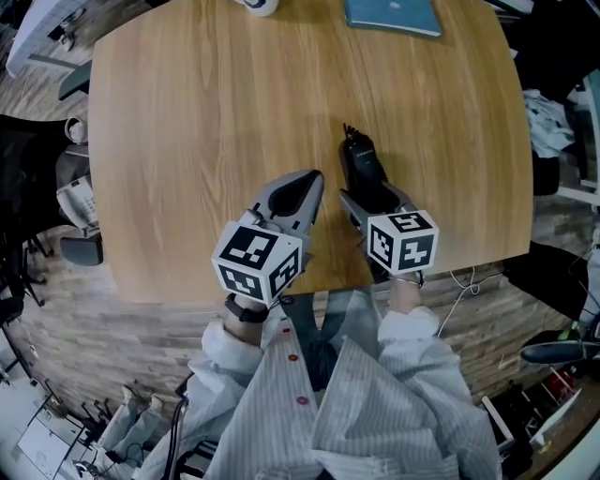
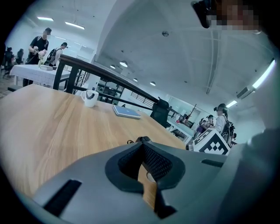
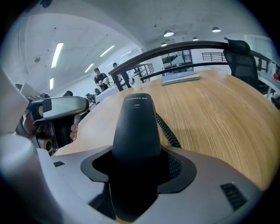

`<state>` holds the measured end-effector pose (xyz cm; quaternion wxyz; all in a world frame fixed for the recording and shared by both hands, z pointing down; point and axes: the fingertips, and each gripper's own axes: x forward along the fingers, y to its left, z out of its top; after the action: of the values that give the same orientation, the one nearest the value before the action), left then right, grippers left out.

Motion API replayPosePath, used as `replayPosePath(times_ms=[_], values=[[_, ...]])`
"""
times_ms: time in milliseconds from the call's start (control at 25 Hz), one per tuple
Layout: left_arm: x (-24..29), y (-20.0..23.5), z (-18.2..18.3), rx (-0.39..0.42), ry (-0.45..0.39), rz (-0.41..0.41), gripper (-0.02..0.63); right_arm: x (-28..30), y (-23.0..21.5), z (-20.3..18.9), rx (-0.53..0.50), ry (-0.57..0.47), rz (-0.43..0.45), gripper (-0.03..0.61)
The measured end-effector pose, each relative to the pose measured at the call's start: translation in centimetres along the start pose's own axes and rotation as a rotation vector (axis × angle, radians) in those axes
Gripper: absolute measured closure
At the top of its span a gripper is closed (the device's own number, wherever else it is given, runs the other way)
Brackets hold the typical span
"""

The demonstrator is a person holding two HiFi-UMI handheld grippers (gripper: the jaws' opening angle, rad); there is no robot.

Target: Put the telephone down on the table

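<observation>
Telephone handset (image 1: 361,161) sat pinched in the right claw (image 1: 375,199), low over the wooden surface (image 1: 206,141) near its front edge, its coiled cord (image 3: 168,129) running alongside. The left claw (image 1: 302,192) hovered just beside it, pressed together on nothing. A blue book (image 1: 392,14) lay at the far edge.

Striped shirt (image 1: 394,417), black watch (image 1: 246,310) — red buttons (image 1: 302,400)
</observation>
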<state>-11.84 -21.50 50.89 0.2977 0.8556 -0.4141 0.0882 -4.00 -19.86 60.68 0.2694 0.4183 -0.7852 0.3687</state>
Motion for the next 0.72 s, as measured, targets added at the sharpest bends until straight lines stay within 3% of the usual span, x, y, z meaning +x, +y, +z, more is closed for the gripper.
replayPosePath(times_ms=[400,720], values=[[-0.6,1.5,-0.7,-0.031,0.003,0.016,0.606,1.3,0.6,-1.1,-0.079,0.072,-0.035,0.281],[-0.9,2.2,-0.5,-0.048,-0.004,0.027,0.606,1.6,0.7,-1.2,-0.075,0.083,-0.046,0.281]])
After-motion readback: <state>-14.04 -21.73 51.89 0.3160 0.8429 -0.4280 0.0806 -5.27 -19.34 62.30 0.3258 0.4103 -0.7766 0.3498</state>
